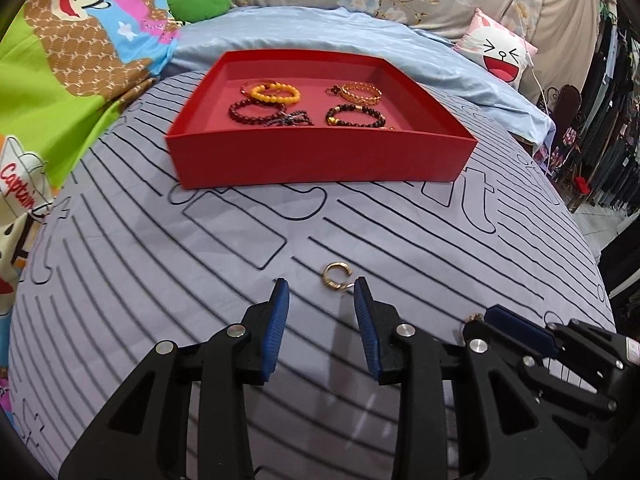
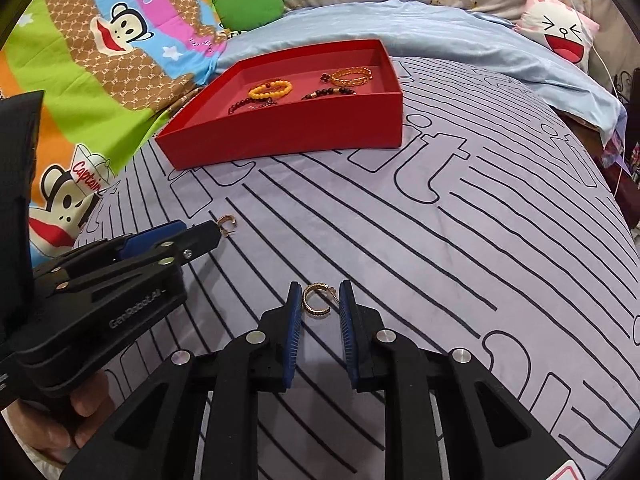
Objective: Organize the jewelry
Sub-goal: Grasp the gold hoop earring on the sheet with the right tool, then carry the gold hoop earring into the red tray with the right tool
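Two gold hoop earrings lie on the striped bedspread [image 2: 460,240], each before a gripper. The right gripper [image 2: 320,300] straddles one earring [image 2: 317,300] — fingers open, empty. The left gripper [image 1: 322,296], wider open, has the other earring [image 1: 335,276] just ahead, toward its right finger.

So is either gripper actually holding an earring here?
No. Left gripper and right gripper are both open, each around a gold hoop earring on the bedsheet.
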Demonstrator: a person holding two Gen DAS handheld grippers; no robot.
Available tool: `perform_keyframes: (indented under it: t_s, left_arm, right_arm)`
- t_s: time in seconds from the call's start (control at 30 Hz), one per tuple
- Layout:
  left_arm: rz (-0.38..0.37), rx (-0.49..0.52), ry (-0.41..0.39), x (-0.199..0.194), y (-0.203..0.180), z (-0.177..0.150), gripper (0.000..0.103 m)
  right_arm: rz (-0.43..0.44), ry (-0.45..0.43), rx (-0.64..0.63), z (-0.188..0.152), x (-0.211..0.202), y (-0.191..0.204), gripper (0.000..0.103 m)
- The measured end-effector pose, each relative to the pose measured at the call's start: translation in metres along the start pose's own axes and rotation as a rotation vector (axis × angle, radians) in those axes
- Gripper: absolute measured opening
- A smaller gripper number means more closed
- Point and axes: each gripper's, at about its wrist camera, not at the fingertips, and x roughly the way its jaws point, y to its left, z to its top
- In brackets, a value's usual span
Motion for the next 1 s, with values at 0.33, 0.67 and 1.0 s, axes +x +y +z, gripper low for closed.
perform_keyframes:
  t_s: [0.33, 0.67, 1.0]
  left_arm:
    - [0.003, 0.008, -0.011, 0.01, -0.007, 0.004, 0.032]
    - [0.013, 0.033, -0.017, 0.009, -0.012, 0.002, 0.02]
    - [-0.001, 0.018, -0.01, 0.004, -0.01, 0.001, 0.02]
  right_arm:
    - [0.008, 0.003, 0.013, 0.003, 0.005, -0.005, 0.018]
    - [0.01, 0.002, 0.017, 0.004, 0.006, -0.006, 0.018]
    - [0.011, -0.009, 0.016, 0.007, 0.001, -0.005, 0.018]
